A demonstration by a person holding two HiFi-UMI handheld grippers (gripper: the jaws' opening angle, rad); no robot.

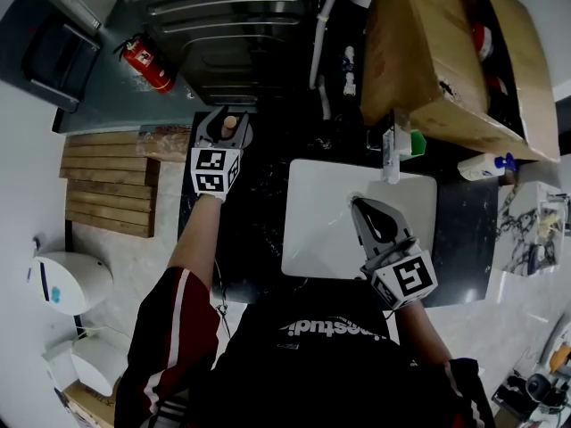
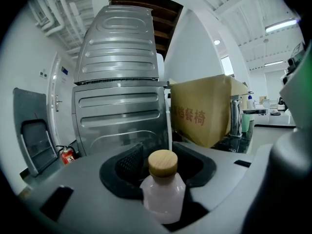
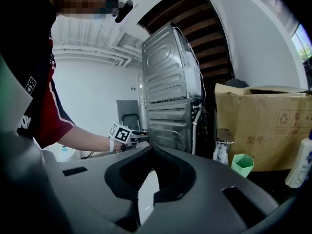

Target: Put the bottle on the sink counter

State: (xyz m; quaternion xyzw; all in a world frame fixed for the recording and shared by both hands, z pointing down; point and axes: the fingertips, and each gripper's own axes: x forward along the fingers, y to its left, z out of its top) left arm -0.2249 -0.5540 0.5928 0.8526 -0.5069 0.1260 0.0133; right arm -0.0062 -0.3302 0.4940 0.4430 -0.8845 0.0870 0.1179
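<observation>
A small pale pink bottle point(image 2: 163, 194) with a round wooden cap point(image 1: 230, 124) stands upright between the jaws of my left gripper point(image 1: 229, 114), at the far left end of the black sink counter point(image 1: 259, 221). The jaws sit around its body with a dark gap showing on its right side. The jaws hide its base. My right gripper point(image 1: 356, 202) hovers over the white sink basin point(image 1: 317, 239), tips together, holding nothing. In the right gripper view only a thin slit of white basin shows between its jaws point(image 3: 152, 149).
A faucet point(image 1: 391, 154) and a green cup point(image 1: 415, 143) stand behind the basin, below a large cardboard box point(image 1: 437, 52). A white pump bottle point(image 1: 486, 166) lies to the right. A ribbed metal machine point(image 1: 241, 25), a red fire extinguisher point(image 1: 147, 65) and a wooden pallet point(image 1: 107, 181) are nearby.
</observation>
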